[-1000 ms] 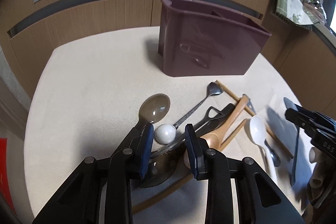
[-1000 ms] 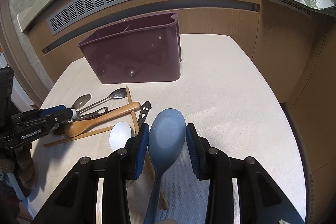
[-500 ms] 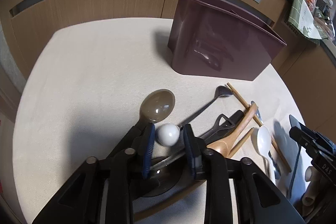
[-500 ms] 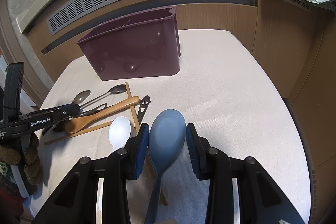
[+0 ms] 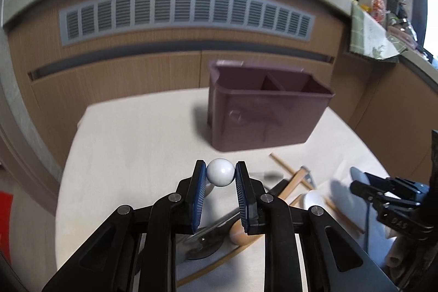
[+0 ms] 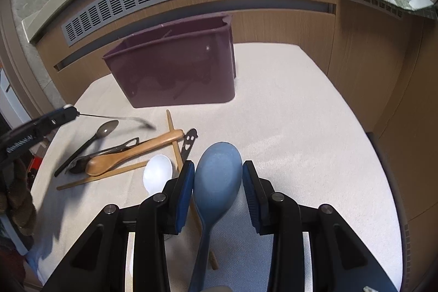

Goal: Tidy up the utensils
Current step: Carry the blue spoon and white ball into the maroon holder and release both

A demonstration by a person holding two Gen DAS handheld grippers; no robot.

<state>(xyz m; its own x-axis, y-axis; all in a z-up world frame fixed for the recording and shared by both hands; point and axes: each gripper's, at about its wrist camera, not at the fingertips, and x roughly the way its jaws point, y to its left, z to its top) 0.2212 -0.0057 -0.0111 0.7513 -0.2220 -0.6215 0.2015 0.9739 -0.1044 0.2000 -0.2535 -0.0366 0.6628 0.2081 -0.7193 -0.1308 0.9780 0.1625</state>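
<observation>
The left hand-held gripper (image 5: pixel 220 174) has closed in on the white ball end (image 5: pixel 220 172) of a metal spoon (image 6: pixel 131 120) and lifted it off the tabletop (image 5: pixel 137 144); its jaws are closing with the ball pinched between them. Next comes the purple bin (image 5: pixel 262 111) beyond. The right hand-held gripper (image 6: pixel 218 177) hangs half open around a blue spoon (image 6: pixel 217 177), unmoved.
</observation>
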